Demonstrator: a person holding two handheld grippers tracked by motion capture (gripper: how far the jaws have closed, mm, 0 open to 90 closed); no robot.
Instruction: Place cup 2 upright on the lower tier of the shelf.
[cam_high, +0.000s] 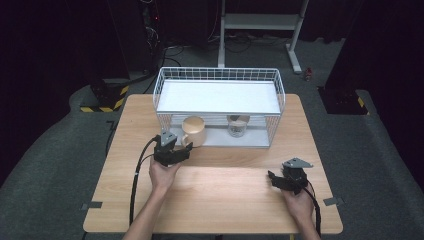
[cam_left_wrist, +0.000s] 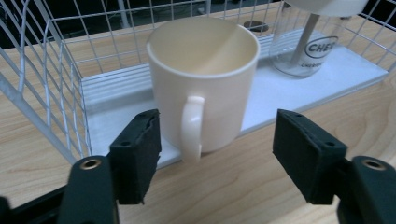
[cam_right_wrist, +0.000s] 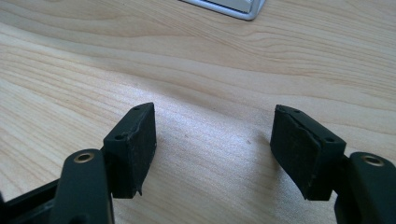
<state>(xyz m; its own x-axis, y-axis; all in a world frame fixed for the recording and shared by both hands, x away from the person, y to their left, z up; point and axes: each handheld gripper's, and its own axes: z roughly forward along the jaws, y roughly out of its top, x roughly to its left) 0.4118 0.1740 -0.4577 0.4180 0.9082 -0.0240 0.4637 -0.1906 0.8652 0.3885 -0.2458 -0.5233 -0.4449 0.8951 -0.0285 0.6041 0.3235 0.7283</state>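
Right gripper (cam_high: 274, 178): nearest to us at about 5 o'clock on the table (cam_high: 220, 200); its jaws stand partly apart over bare wood and we hold nothing in them.

Right hand pose: low by the near edge, gripper aimed toward 10 o'clock, well apart from the rack.

Left gripper (cam_high: 186, 149): at about 9 o'clock from the table's middle, just beside the mug (cam_left_wrist: 205, 81); in the left gripper view the jaws stand either side of the mug's handle (cam_left_wrist: 192, 128) with clear gaps on both sides, so we grip nothing yet.

Left hand pose: forearm reaches in from the near edge, gripper held roughly level and pointing toward 1 o'clock at the handle.

Mug: cream, upright and empty, on the front edge of the white tray at the bottom of the wire rack (cam_high: 220, 75), handle turned toward us.

Glass jar (cam_left_wrist: 308, 46): farther in at 2 o'clock from the mug, standing apart from it on the same tray.

Progress: we judge the approach done and the jaws lined up on the handle; closing on it and moving the mug are left.
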